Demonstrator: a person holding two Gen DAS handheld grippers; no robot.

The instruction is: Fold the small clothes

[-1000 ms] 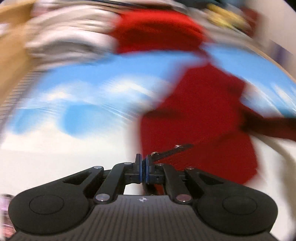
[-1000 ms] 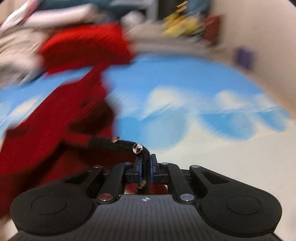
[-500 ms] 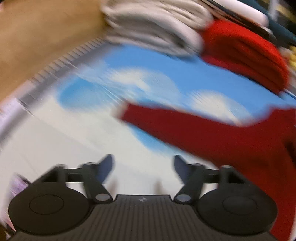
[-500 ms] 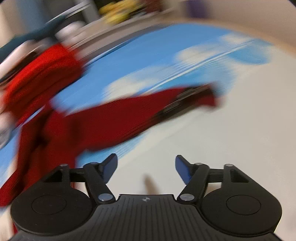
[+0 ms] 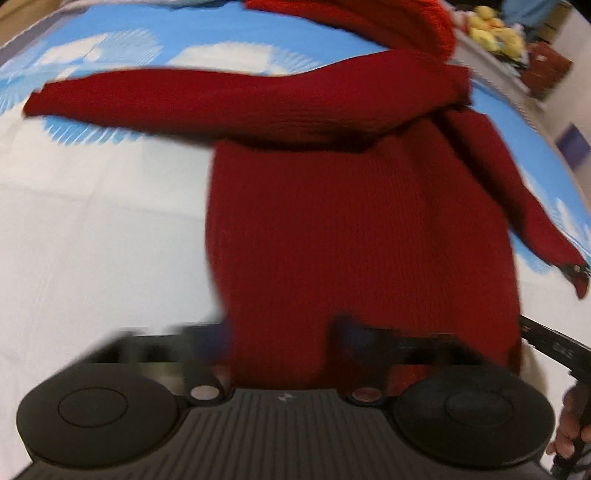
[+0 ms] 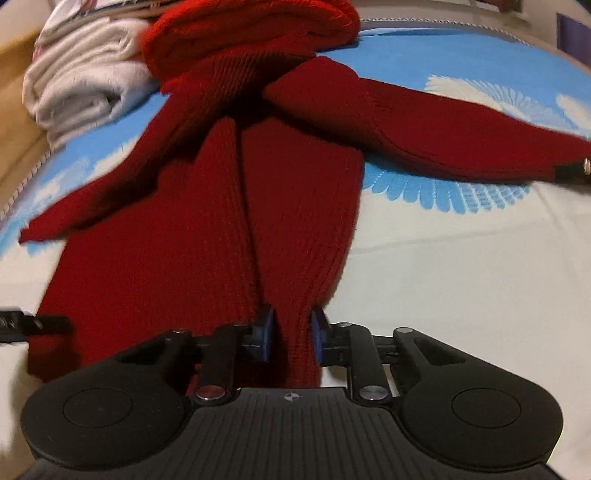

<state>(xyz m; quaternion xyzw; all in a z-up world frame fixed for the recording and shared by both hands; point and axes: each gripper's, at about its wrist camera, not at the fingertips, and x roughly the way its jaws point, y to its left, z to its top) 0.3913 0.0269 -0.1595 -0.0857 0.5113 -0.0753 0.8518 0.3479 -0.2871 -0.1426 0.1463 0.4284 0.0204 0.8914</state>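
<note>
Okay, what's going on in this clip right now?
A person is folding a dark red knitted sweater spread on a blue-and-white cloud-print bedsheet, sleeves out to both sides. The right hand-held gripper has just been closing and pinches a bunched fold at the sweater's near hem. The left hand-held gripper has also been closing at the hem, though blur hides its grip. A bright red knit and white folded fabric lie behind.

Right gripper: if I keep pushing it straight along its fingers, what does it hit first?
The dark red sweater. The right gripper has just been closing on a fold at its near hem, so any advance bunches that knit; beyond lies more sweater, then probably the cloud-print sheet.
</note>
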